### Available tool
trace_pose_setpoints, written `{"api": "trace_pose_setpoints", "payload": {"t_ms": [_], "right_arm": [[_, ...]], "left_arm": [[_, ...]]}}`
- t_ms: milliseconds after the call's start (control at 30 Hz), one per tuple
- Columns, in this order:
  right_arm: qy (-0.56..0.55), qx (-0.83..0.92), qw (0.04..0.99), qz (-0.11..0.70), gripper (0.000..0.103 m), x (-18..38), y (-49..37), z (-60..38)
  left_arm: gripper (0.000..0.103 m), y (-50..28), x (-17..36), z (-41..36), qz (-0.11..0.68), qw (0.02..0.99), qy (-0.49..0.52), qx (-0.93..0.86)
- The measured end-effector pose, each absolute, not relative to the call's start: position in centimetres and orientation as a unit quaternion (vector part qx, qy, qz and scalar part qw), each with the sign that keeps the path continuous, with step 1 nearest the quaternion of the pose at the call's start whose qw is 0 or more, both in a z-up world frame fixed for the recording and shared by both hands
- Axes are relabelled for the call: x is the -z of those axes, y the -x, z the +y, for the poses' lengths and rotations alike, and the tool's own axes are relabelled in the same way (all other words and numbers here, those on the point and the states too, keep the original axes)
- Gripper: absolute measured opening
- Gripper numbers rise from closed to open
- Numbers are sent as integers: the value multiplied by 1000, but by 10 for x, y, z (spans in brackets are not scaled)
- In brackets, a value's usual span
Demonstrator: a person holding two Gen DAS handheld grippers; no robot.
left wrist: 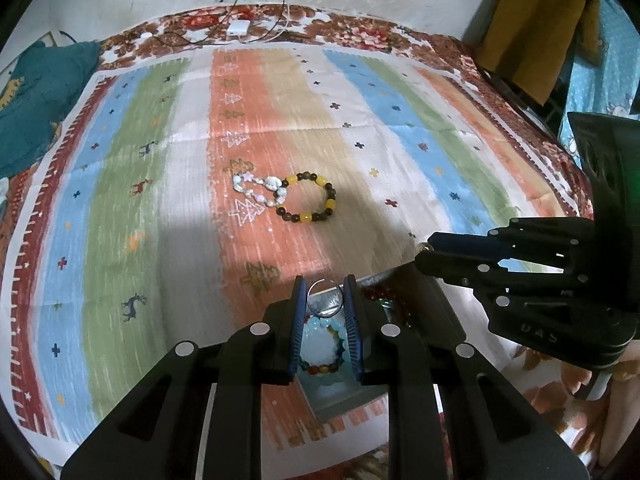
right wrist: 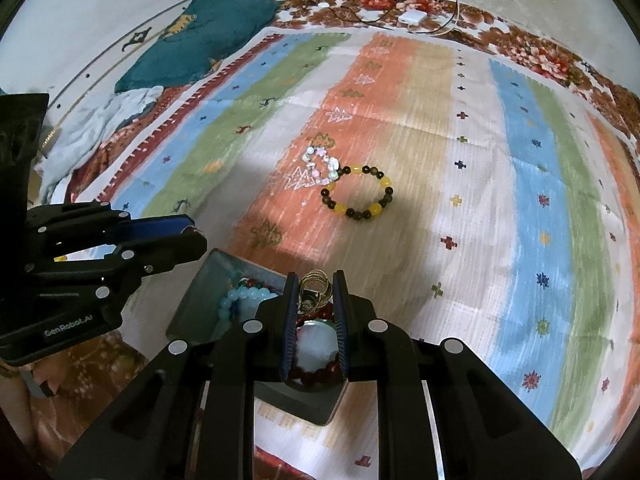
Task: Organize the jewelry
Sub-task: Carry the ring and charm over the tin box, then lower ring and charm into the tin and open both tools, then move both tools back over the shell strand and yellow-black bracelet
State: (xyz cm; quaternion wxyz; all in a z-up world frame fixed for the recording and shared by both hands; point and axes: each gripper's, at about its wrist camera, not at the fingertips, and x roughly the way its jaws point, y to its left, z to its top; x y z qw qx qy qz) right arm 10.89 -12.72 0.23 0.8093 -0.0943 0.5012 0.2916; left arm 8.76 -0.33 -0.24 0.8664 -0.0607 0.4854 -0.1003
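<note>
While clamped, round metal ring (left wrist: 325, 298), seemingly wiry bangles (right wrist: 316, 286).

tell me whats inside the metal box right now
The metal box holds a pale blue bead bracelet, dark red beads and a multicolour bead strand. Both grippers cover much of the inside, so anything beneath them is hidden.

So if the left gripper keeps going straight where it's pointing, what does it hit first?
Probably the yellow and dark bead bracelet on the striped cloth, lying roughly ahead of the left gripper, which holds a thin metal ring. Depth is unclear, so it may meet bare cloth first.
</note>
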Motion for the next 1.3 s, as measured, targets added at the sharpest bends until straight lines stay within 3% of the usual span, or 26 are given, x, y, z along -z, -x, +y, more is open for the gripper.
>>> {"api": "trace_pose_setpoints", "payload": {"t_ms": [500, 533, 567, 600, 633, 667, 833, 1000, 1300], "right_arm": [[82, -317, 789, 520, 18, 4, -99, -126], [82, -318, 786, 524, 18, 5, -99, -125], [81, -317, 785, 526, 23, 6, -100, -125], [80, -310, 787, 528, 40, 7, -101, -126], [80, -306, 789, 526, 49, 6, -102, -127], [79, -302, 792, 524, 52, 6, -103, -129], [69, -280, 800, 526, 56, 7, -112, -137], [82, -250, 810, 524, 68, 10, -123, -140], [89, -229, 819, 519, 78, 13, -139, -140]], "left_arm": [[19, -80, 10, -4, 501, 855, 80, 109], [24, -81, 11, -4, 505, 852, 82, 109], [34, -82, 12, -3, 507, 851, 84, 105], [39, -82, 12, -1, 507, 852, 85, 101], [43, -83, 12, 1, 506, 852, 88, 97], [46, -83, 12, 3, 505, 853, 92, 94], [59, -88, 12, 19, 501, 856, 109, 63], [62, -100, 18, 39, 501, 855, 130, 29], [74, -113, 22, 47, 496, 859, 128, 7]]}}
